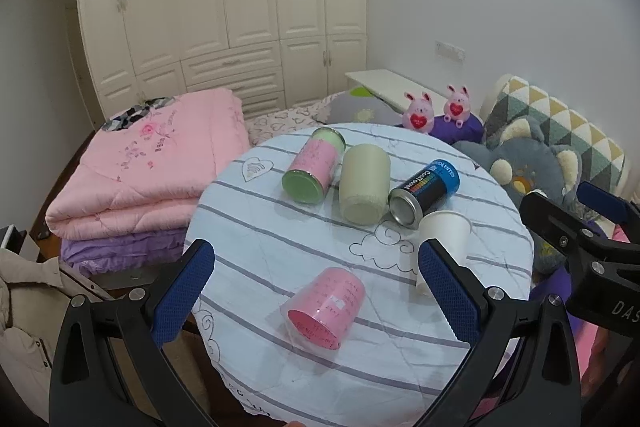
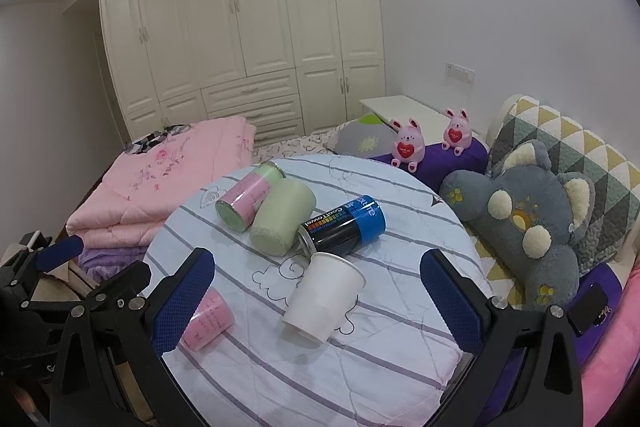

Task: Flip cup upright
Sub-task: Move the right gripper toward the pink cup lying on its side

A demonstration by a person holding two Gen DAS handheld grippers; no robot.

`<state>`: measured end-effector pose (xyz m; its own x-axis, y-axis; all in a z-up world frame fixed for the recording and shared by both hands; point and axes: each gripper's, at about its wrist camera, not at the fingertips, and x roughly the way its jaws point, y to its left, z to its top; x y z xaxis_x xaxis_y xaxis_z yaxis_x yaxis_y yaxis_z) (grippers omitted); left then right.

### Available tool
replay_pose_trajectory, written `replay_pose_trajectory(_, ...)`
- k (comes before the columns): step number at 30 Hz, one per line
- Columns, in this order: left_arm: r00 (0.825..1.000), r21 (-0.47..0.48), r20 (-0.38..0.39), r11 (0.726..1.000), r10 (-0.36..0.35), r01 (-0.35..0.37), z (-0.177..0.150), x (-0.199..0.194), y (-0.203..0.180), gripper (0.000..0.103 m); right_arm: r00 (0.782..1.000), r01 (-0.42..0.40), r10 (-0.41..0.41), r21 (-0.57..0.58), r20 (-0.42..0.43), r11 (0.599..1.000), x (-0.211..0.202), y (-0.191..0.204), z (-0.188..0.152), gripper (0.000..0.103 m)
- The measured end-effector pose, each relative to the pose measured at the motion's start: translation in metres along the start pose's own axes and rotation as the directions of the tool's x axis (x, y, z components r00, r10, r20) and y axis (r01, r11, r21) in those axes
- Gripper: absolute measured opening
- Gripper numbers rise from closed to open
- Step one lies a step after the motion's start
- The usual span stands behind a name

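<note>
Two pairs of jaws stand wide, neither holding anything. Between the blue-padded fingers of the left gripper lies a pink plastic cup on its side, mouth toward the camera. The right gripper frames a white paper cup, tipped over on its side with its base toward the camera and its open rim resting near a black-and-blue metal can. Both cups rest on the round tabletop covered in a pale striped cloth. Farther back lie a pale green cylindrical cup and a pink-and-green jar, touching side by side. Beyond the tabletop's edge sit a folded pink quilt, two pink plush rabbits and a grey plush bear, before a cream wardrobe.
</note>
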<state>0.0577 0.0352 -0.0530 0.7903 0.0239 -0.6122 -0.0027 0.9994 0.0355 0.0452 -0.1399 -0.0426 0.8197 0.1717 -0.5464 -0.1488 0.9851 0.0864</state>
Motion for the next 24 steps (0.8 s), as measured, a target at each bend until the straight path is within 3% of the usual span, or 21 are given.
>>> replay_pose_trajectory(8, 1.0, 0.02, -0.029, 1.0, 0.004, -0.004, -0.004, 0.007, 0.004, 0.103, 0.999, -0.016, 0.017, 0.005, -0.03, 1.0, 0.011, 0.006, -0.001, 0.103)
replay_pose_trajectory(15, 0.989, 0.071, -0.146, 0.997, -0.006, 0.016, -0.018, 0.032, 0.004, 0.103, 0.998, -0.022, 0.023, 0.01, -0.053, 1.0, 0.022, 0.009, -0.006, 0.103)
replay_pose_trajectory(24, 0.975, 0.09, -0.222, 0.996, -0.006, 0.026, -0.029, 0.059, 0.008, 0.103, 0.991, -0.032, 0.035, 0.021, -0.128, 0.999, 0.051, 0.016, -0.018, 0.103)
